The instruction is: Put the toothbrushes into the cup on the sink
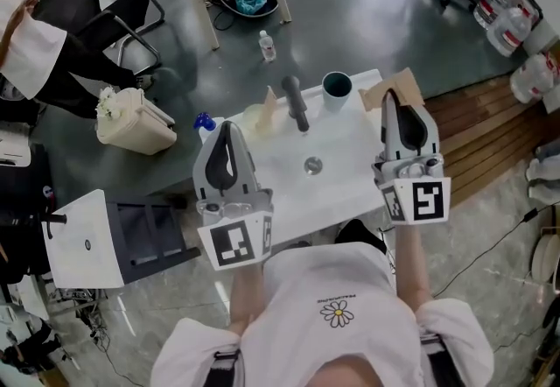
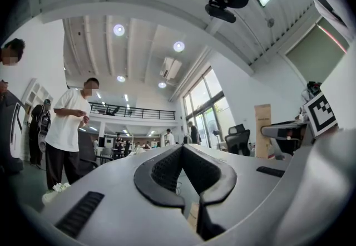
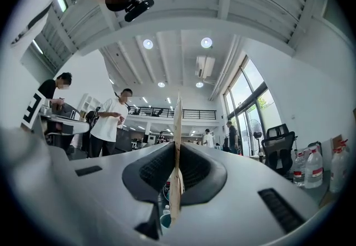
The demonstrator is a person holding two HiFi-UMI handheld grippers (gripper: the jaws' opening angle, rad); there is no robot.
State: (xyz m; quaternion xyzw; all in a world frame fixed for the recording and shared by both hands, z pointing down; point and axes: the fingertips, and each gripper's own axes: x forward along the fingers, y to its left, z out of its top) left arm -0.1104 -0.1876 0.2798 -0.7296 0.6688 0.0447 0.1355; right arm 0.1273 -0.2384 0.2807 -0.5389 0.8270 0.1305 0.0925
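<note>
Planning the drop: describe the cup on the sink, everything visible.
The cup is a round, dark teal tumbler with a pale inside, standing upright and open on the back edge of the white sink, just right of the black faucet. Nothing sticks out of it, and nothing but the sink touches it.

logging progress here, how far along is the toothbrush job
Done: nothing visible; no handle sticks out of the cup. In hand: the right gripper is clamped on a thin tan piece, likely a toothbrush pack; the left gripper is shut and empty. Left: drop that piece in, then probably the pale piece at the sink's left.
</note>
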